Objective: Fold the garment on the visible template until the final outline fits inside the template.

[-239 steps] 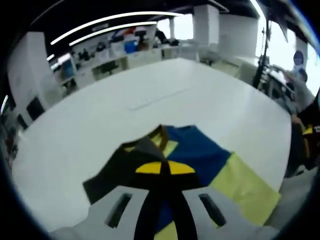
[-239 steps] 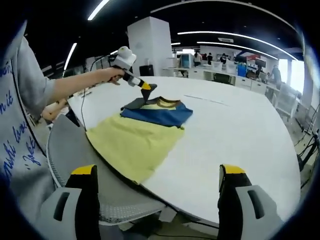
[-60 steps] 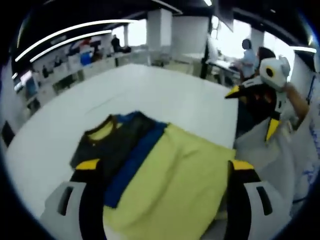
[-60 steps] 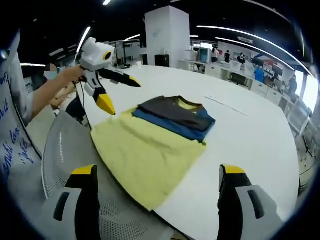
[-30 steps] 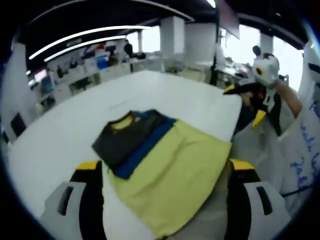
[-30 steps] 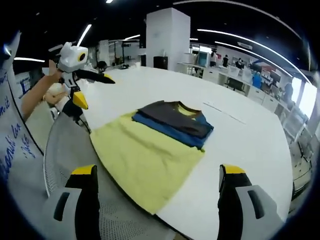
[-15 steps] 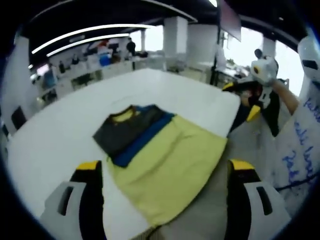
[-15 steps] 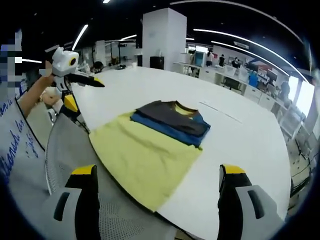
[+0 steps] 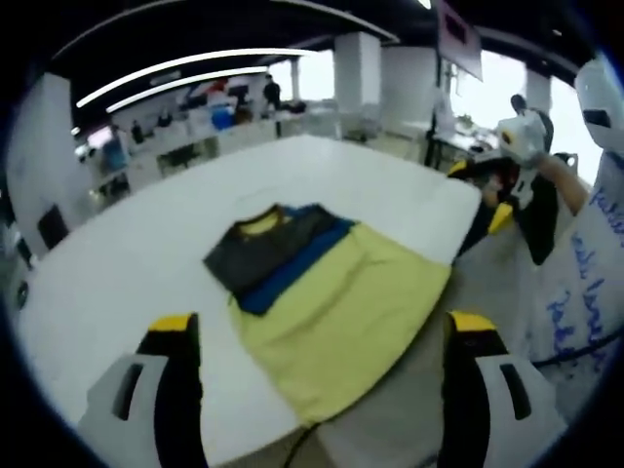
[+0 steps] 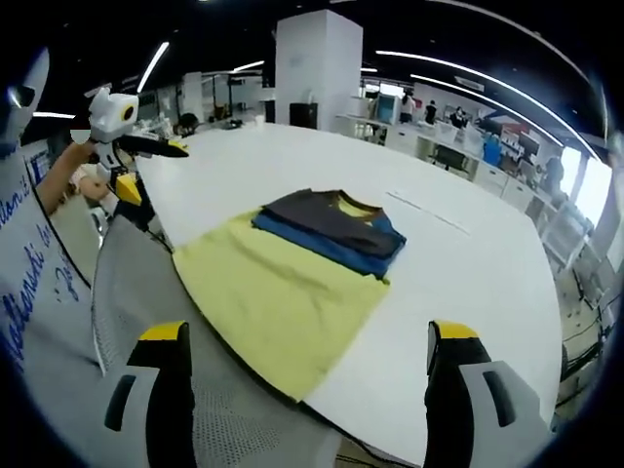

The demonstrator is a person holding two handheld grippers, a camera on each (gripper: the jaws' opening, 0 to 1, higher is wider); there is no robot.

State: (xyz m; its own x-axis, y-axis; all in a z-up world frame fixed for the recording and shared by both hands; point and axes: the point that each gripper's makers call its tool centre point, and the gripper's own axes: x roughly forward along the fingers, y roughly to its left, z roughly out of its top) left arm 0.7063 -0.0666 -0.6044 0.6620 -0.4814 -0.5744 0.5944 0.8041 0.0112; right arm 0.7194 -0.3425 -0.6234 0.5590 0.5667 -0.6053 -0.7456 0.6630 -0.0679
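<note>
A folded garment (image 9: pixel 278 251) (image 10: pixel 330 231) of dark grey and blue, with a yellow collar, lies on the far end of a yellow template sheet (image 9: pixel 341 317) (image 10: pixel 278 297) at the edge of a white table (image 9: pixel 146 253) (image 10: pixel 458 263). My left gripper (image 9: pixel 324 375) hangs open above and well back from the sheet, holding nothing; in the right gripper view it (image 10: pixel 146 161) shows at the left, held by a hand. My right gripper (image 10: pixel 307 385) is open too, back from the table edge; in the left gripper view it (image 9: pixel 487 190) shows at the right.
A grey mesh chair (image 10: pixel 166 322) stands against the table edge beneath the sheet's near end. A person's sleeve with blue writing (image 9: pixel 585 283) is at the right. Desks, screens and people fill the far room (image 10: pixel 458 127). A white pillar (image 10: pixel 312 73) rises behind the table.
Both grippers have drawn further back from the table, so garment and sheet look smaller. Eight seconds ago the left gripper was down at the garment; it has since let go and lifted away.
</note>
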